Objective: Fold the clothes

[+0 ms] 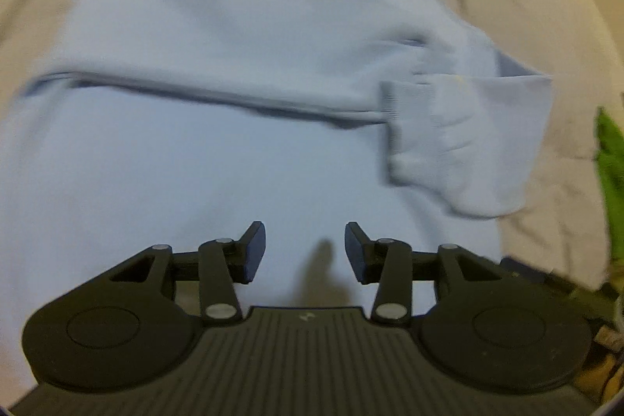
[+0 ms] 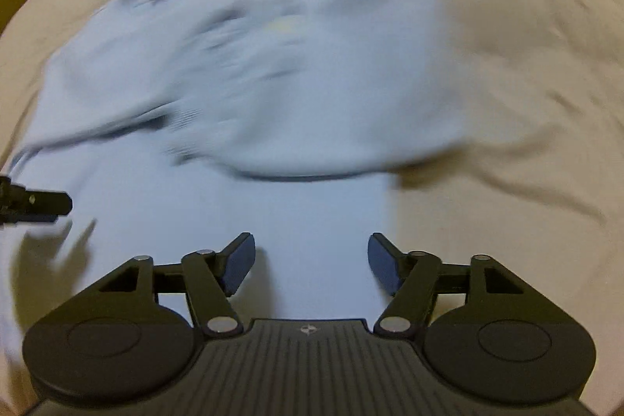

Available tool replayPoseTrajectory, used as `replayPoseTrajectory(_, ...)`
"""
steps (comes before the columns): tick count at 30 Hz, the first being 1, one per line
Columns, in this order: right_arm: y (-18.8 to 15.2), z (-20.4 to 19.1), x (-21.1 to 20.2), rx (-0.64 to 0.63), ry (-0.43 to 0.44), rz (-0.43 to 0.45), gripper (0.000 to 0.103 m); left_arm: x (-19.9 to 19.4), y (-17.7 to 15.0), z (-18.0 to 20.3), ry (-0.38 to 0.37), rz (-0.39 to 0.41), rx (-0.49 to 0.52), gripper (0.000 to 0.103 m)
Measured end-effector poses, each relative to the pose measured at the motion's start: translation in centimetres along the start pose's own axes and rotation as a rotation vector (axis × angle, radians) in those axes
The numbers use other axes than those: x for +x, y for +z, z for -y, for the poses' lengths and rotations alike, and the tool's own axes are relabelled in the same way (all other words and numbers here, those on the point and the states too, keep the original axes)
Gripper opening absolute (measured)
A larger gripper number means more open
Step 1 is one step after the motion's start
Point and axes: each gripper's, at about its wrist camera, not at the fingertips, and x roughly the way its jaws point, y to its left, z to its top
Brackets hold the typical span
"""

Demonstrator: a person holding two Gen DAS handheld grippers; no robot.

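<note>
Sweatshirt [image 1: 218, 73], pale blue, lies flat on a beige sheet [image 1: 507, 6], sleeves folded across its body; green cloth [image 1: 612, 174] at the sheet's edge; left gripper [image 1: 305, 250] and right gripper [image 2: 311, 262] hover with fingers spread, holding nothing.

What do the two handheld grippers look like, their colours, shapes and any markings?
Both match. The left gripper and right gripper are black plastic: a ribbed centre plate with a small pale logo, round housings either side, linkage arms with silver pivot pins, and dark blue-grey finger pads. No hands, sleeves or cables show.
</note>
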Motion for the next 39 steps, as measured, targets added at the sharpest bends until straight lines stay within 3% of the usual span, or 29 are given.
replayPoseTrajectory(8, -0.5, 9.3, -1.1, 0.195, -0.069, 0.005, 0.070, 6.8, 3.4, 3.7, -0.065, 0.027, -0.071, 0.049)
replayPoseTrajectory(10, -0.1, 10.2, -0.5, 0.208, -0.081, 0.006, 0.070, 7.5, 4.1, 4.1, -0.090, 0.027, -0.086, 0.042)
replayPoseTrajectory(11, 0.1, 10.6, -0.2, 0.215, -0.087, 0.007, 0.070, 7.7, 4.4, 4.4, -0.111, 0.024, -0.087, 0.024)
replayPoseTrajectory(13, 0.5, 11.3, 0.3, 0.229, -0.099, 0.008, 0.070, 7.1, 4.8, 5.4, -0.122, 0.040, -0.043, 0.013)
replayPoseTrajectory(14, 0.7, 11.4, 0.3, 0.237, -0.102, 0.010, 0.070, 6.0, 5.0, 5.9, -0.133, 0.070, -0.015, 0.003)
replayPoseTrajectory(18, 2.1, 11.1, 0.4, 0.244, -0.097, 0.036, 0.070, -2.3, 6.0, 5.7, -0.150, 0.290, 0.077, 0.002)
replayPoseTrajectory(20, 2.8, 10.5, 0.2, 0.237, -0.085, 0.049, 0.070, -7.0, 6.6, 3.6, -0.067, 0.417, 0.106, 0.002)
replayPoseTrajectory(22, 3.5, 9.5, 0.1, 0.227, -0.063, 0.062, 0.070, -10.2, 7.4, 0.5, 0.032, 0.492, 0.099, 0.002)
replayPoseTrajectory(25, 4.2, 7.7, 0.7, 0.203, -0.029, 0.064, 0.070, -10.2, 8.4, -4.6, 0.194, 0.455, 0.087, 0.004)
replayPoseTrajectory(27, 4.5, 6.2, 1.4, 0.180, -0.012, 0.051, 0.070, -8.1, 8.8, -8.0, 0.232, 0.373, 0.026, 0.010)
replayPoseTrajectory(29, 4.7, 4.6, 2.1, 0.150, -0.005, 0.033, 0.070, -5.8, 8.7, -11.1, 0.243, 0.295, -0.055, 0.015)
replayPoseTrajectory(31, 4.8, 3.6, 2.6, 0.117, -0.005, 0.022, 0.070, -4.3, 8.0, -13.0, 0.248, 0.267, -0.111, 0.021)
replayPoseTrajectory(35, 5.1, 2.3, 3.5, 0.060, -0.022, 0.000, 0.070, -3.5, 7.4, -14.7, 0.161, 0.271, -0.224, 0.034)
replayPoseTrajectory(39, 5.3, 2.2, 4.2, 0.063, -0.042, -0.019, 0.070, -2.3, 8.1, -14.7, 0.135, 0.265, -0.238, 0.044)
